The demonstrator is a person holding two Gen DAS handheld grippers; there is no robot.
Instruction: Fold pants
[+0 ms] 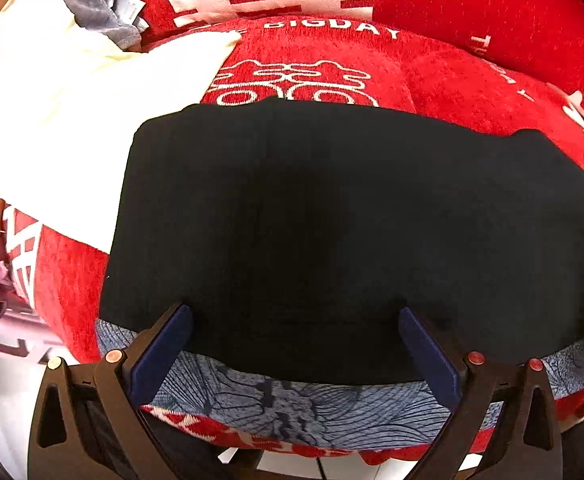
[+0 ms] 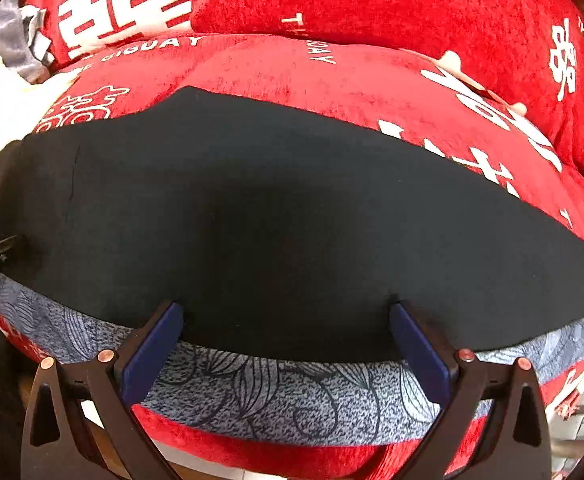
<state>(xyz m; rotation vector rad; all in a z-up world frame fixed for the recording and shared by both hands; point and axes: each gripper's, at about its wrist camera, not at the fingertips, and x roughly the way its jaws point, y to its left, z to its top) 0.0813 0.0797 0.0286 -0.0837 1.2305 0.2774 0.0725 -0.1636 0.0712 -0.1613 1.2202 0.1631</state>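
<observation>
The left gripper stands spread wide, holding nothing, its blue pads resting at the near edge of the black pants. The pants lie flat on the red sofa cushion, over a grey patterned cloth showing just beneath their near edge. The right gripper is likewise wide and empty, its pads meeting the same edge of the pants, which stretch ahead of both.

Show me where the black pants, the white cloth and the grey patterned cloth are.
black pants (image 1: 331, 220): left wrist view, middle of fabric.
white cloth (image 1: 72, 120): left wrist view, its middle.
grey patterned cloth (image 2: 276, 396): right wrist view, strip below pants.
</observation>
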